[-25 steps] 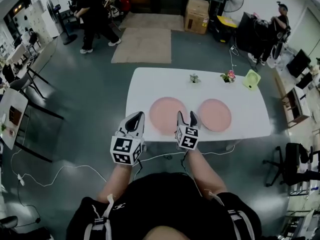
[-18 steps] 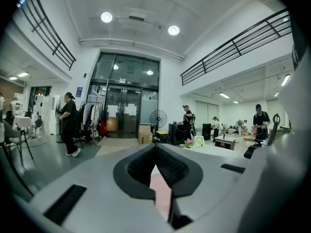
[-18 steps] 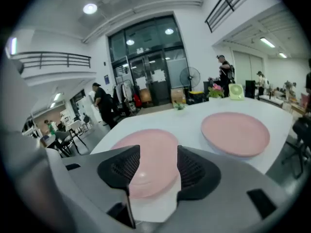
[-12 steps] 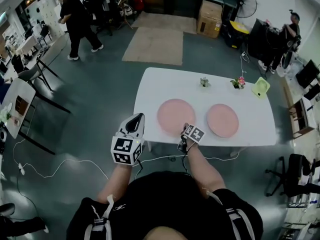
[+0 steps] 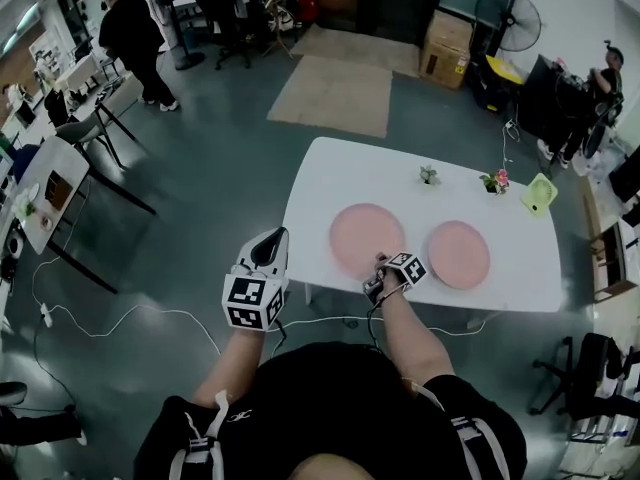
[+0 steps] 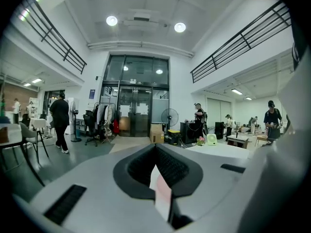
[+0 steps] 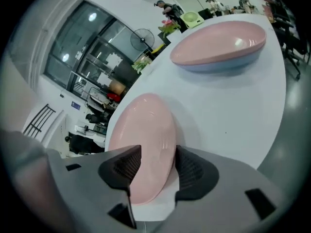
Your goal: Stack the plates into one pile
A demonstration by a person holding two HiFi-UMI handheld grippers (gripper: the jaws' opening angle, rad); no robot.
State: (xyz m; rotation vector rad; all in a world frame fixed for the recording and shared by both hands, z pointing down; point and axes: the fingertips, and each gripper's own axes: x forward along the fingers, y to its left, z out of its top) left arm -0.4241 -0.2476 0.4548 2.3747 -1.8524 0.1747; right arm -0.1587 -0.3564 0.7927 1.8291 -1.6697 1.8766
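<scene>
Lowered, right gripper (image 7: 158, 150) straddles the near plate (image 7: 146, 125) rim, jaws spread but narrowing (left gripper (image 6: 155, 148) jaws pressed together).

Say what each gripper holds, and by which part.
Nothing is gripped yet. The right gripper has its fingers, just closing, astride the near rim of the nearer pink plate. The left gripper is shut, empty.

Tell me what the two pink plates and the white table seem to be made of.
Left plate: pink, smooth, soft sheen; glazed ceramic or melamine, the look leaves it open.
Right plate: same pink, with a bright glint near its rim; a glossy finish, same two candidates.
Table: plain white, flat, faintly reflective; probably laminate or painted board.
</scene>
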